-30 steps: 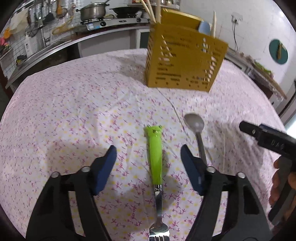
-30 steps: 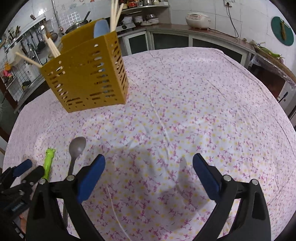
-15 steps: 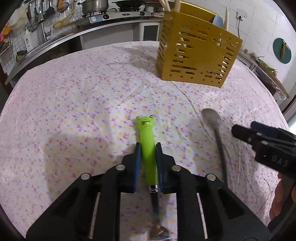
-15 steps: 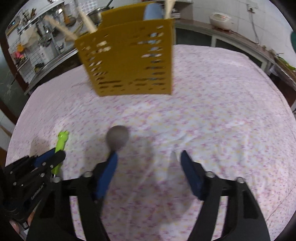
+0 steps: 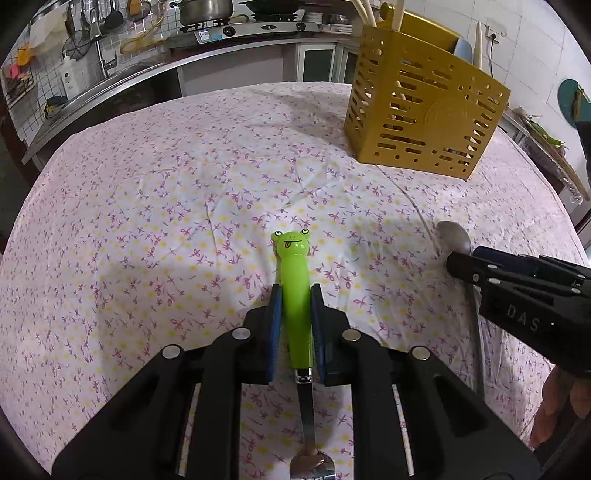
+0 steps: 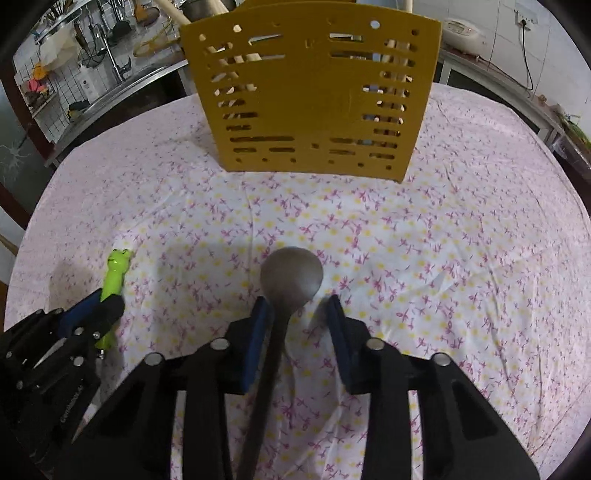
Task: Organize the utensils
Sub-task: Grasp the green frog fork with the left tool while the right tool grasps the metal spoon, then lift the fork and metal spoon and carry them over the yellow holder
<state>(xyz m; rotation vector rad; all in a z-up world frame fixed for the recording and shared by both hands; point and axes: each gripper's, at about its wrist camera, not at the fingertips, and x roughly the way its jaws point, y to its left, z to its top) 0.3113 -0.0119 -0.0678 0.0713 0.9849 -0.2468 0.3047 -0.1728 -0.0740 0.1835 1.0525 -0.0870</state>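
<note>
A fork with a green frog-shaped handle [image 5: 294, 295] lies on the flowered tablecloth, and my left gripper [image 5: 295, 299] is shut on that handle. In the right wrist view the same fork [image 6: 113, 280] and left gripper [image 6: 99, 310] sit at the far left. A grey metal spoon [image 6: 291, 280] lies with its neck between the blue pads of my right gripper [image 6: 298, 317], whose jaws are closing; the left pad is at the neck, the right pad stands apart from it. The spoon [image 5: 453, 236] also shows at the right of the left wrist view. A yellow slotted utensil holder [image 6: 314, 96] stands behind.
The yellow holder [image 5: 421, 110] contains chopsticks and a pale blue utensil. A kitchen counter with a stove, pots and hanging tools [image 5: 207, 22] runs behind the table. The tablecloth [image 5: 147, 206] spreads wide on the left; a hand [image 5: 557, 402] shows at the right edge.
My left gripper closed on the green fork handle and stayed shut. My right gripper swung left over the spoon, its jaws narrowing around the neck.
</note>
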